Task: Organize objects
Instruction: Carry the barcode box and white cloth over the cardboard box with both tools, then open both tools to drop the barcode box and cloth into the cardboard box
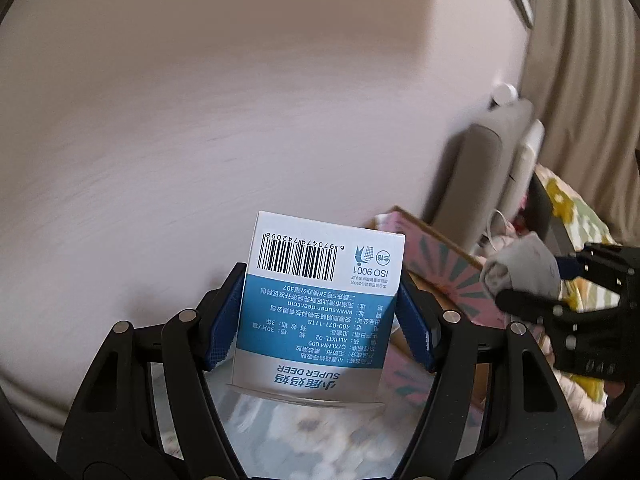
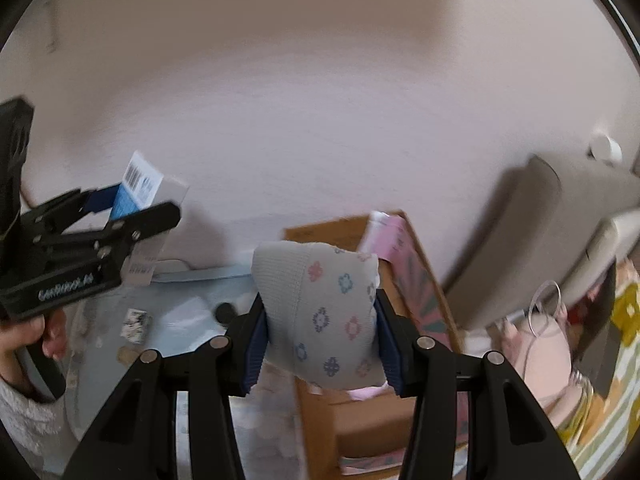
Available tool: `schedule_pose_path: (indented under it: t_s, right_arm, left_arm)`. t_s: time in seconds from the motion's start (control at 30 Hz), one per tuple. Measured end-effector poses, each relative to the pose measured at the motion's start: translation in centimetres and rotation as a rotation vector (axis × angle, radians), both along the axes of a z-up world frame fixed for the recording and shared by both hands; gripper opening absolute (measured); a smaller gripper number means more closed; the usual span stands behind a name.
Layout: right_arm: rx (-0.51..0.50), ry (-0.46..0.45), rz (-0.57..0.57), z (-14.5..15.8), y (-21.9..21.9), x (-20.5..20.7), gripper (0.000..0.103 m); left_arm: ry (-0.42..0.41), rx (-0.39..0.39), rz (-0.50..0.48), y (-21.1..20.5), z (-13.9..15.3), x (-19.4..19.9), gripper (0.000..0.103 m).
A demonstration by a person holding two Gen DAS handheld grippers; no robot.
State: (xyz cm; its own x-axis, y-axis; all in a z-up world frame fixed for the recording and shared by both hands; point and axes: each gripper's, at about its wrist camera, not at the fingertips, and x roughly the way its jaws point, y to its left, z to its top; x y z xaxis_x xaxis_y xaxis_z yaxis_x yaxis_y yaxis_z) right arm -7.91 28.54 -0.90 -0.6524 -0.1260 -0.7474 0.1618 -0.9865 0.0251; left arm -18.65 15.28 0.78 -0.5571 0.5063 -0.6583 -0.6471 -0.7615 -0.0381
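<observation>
My left gripper (image 1: 320, 316) is shut on a white and blue box (image 1: 320, 304) with a barcode, held up in front of a pale wall. The same box (image 2: 138, 186) shows in the right wrist view at far left, clamped by that gripper (image 2: 128, 204), with a hand (image 2: 40, 336) on its handle. My right gripper (image 2: 320, 332) is shut on a grey rolled sock (image 2: 324, 316) with small flower patterns, above a cardboard box. In the left wrist view the sock (image 1: 520, 268) and the right gripper (image 1: 560, 276) appear at right.
An open cardboard box (image 2: 360, 420) with a pink patterned flap (image 1: 436, 264) sits below. A beige headboard or cushion (image 2: 532, 240) leans at right beside a flowered bedcover (image 2: 616, 380). A pink item with a wire loop (image 2: 536, 344) lies near it. Small items dot a light blue surface (image 2: 176, 320).
</observation>
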Motion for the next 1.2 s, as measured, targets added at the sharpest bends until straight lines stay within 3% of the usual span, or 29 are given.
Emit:
schedule_pose_path:
  t_s: [0.3,0.5,0.7,0.97,1.03,1.1,1.13,1.17,1.2]
  right_arm:
    - [-0.007,-0.092,-0.122,-3.5,6.1,-1.0,0.045]
    - [-0.040,-0.158,-0.153,-6.5,7.6,-2.1,0.045]
    - [-0.057,-0.221,-0.151,-8.9,7.7,-1.7,0.045]
    - [-0.052,-0.246,-0.121,-9.7,7.4,-2.0,0.045]
    - [-0.054,-0.260,-0.094,-9.7,7.2,-2.2,0.046]
    - [-0.057,-0.266,-0.082,-9.7,7.0,-2.3,0.049]
    - [-0.067,-0.271,-0.079,-9.8,6.9,-2.4,0.051]
    - [-0.085,-0.282,-0.076,-9.9,7.0,-2.5,0.060]
    - [-0.107,-0.279,-0.075,-9.8,7.0,-2.5,0.077]
  left_arm:
    - [-0.082,-0.102,-0.187,11.1,-4.8,-2.3,0.067]
    - [-0.148,-0.187,-0.241,16.4,-9.3,-3.7,0.067]
    - [-0.188,-0.247,-0.265,17.9,-12.2,-3.9,0.067]
    - [-0.181,-0.287,-0.266,18.4,-12.4,-3.5,0.067]
    - [-0.172,-0.305,-0.272,18.6,-12.2,-3.3,0.070]
    - [-0.165,-0.309,-0.265,18.8,-11.9,-3.1,0.102]
    - [-0.161,-0.297,-0.267,18.7,-11.6,-3.0,0.103]
    - [-0.160,-0.287,-0.267,18.7,-11.4,-3.0,0.103]
    - [-0.164,-0.286,-0.265,18.7,-11.3,-2.9,0.103]
